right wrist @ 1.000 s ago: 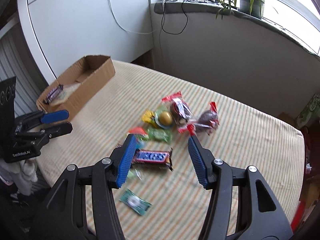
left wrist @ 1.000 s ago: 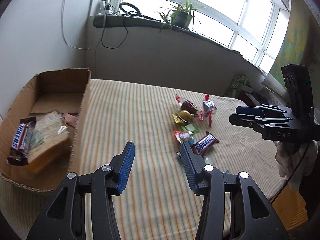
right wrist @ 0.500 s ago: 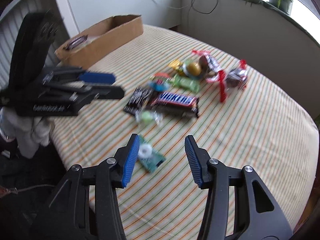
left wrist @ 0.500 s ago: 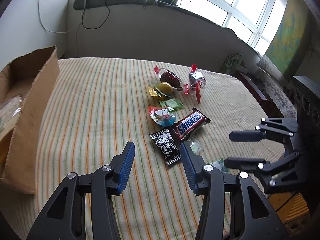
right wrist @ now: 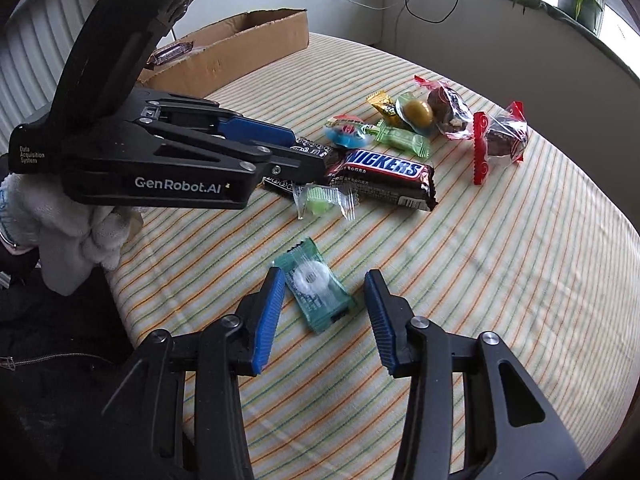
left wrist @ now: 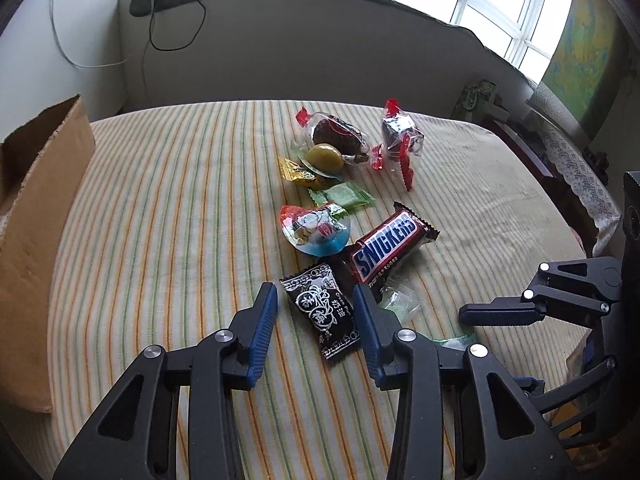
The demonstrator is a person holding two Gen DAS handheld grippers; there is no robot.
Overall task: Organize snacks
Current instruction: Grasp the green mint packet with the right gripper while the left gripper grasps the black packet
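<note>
We've swung both claws off the cardboard box [left wrist: 44,216] and down onto the loose pile of snacks on the striped cloth [left wrist: 168,208]; a second ago the box with its packed bars filled the left wrist view, and now only its side wall shows at the far left. That reads to us as a fresh pickup starting, two items at once.

Our left gripper [left wrist: 315,316] is closing, nothing clamped yet: the black cream candy packet [left wrist: 320,312] lies between its blue pads, flat on the cloth, clear of the left pad, while the right pad's tip overlaps its right edge. The Snickers bar [left wrist: 386,248] sits just beyond it, to the right and farther off, its near end touching the black packet.

Our right gripper [right wrist: 325,304] is closing too, still unclenched. The teal mint packet [right wrist: 314,284] lies between its pads, nearer the left one, angled across the gap. The small green candy in clear wrap [right wrist: 322,196] rests farther off, just in front of the Snickers. The remaining sweets are clustered at the far side, well apart from both claws.
</note>
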